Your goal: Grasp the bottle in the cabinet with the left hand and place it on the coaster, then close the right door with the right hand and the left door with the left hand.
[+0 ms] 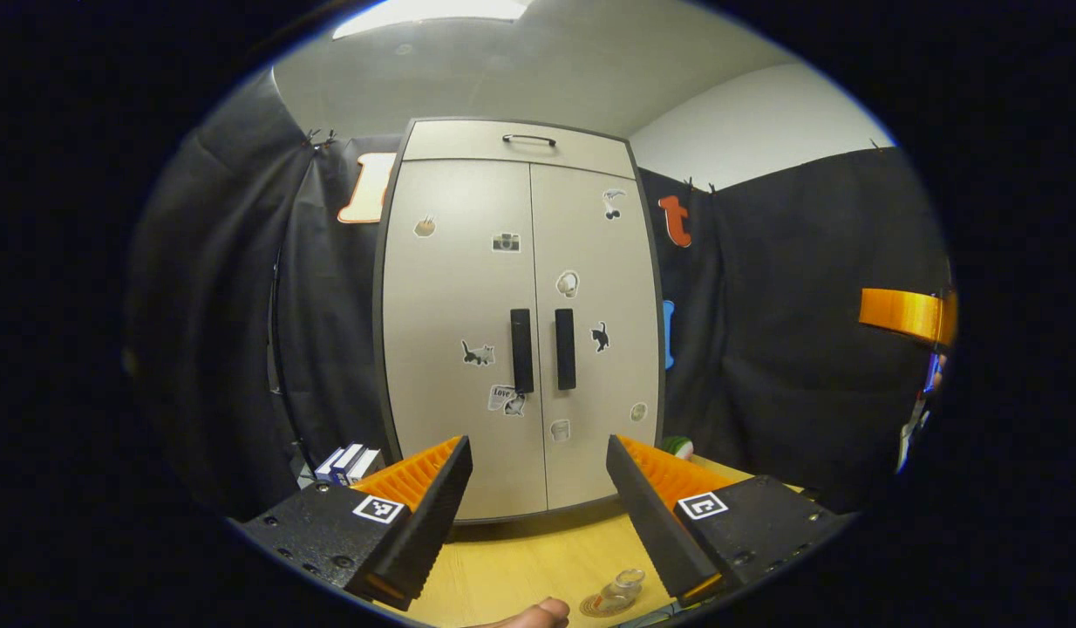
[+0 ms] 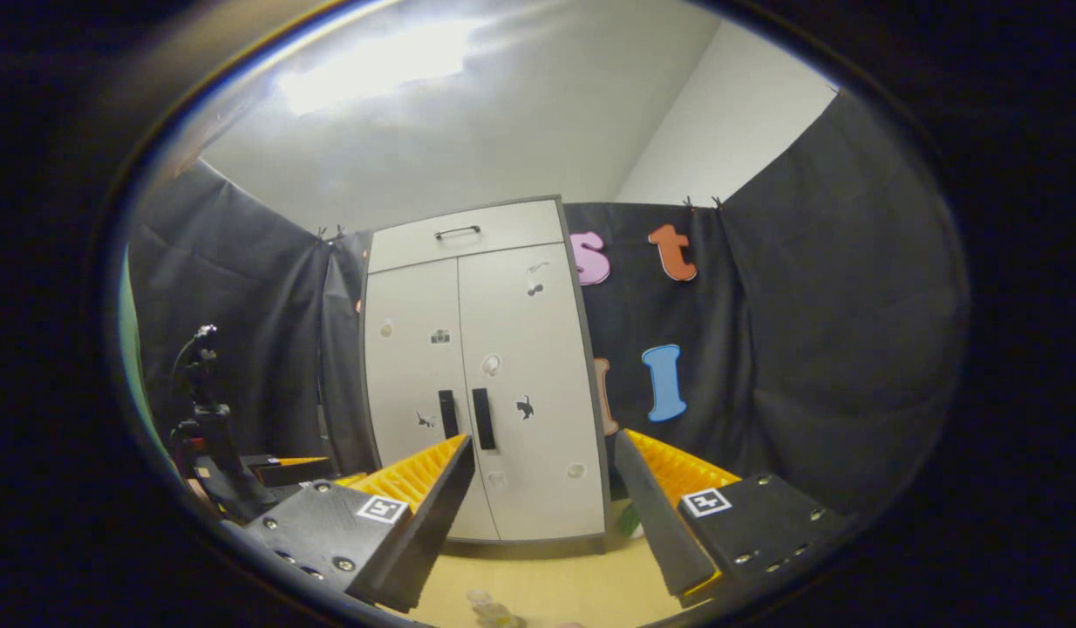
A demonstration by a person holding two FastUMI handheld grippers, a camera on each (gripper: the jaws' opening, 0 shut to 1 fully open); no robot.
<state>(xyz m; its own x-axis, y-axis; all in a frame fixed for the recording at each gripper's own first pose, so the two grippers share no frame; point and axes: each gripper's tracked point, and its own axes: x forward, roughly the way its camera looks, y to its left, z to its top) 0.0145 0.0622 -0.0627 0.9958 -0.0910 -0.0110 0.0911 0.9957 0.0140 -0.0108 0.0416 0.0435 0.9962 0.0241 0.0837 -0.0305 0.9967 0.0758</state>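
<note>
On the far side of the table (image 1: pixel 538 558) stands the cabinet (image 1: pixel 520 323), both doors closed. The left gripper (image 1: pixel 538 515) and right gripper (image 2: pixel 542 515) hold their fingers wide apart, gripping nothing.

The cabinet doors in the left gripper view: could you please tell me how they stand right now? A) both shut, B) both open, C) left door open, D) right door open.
A: the left door and the right door of the cabinet lie flush, their two dark handles side by side at the centre seam.
</note>
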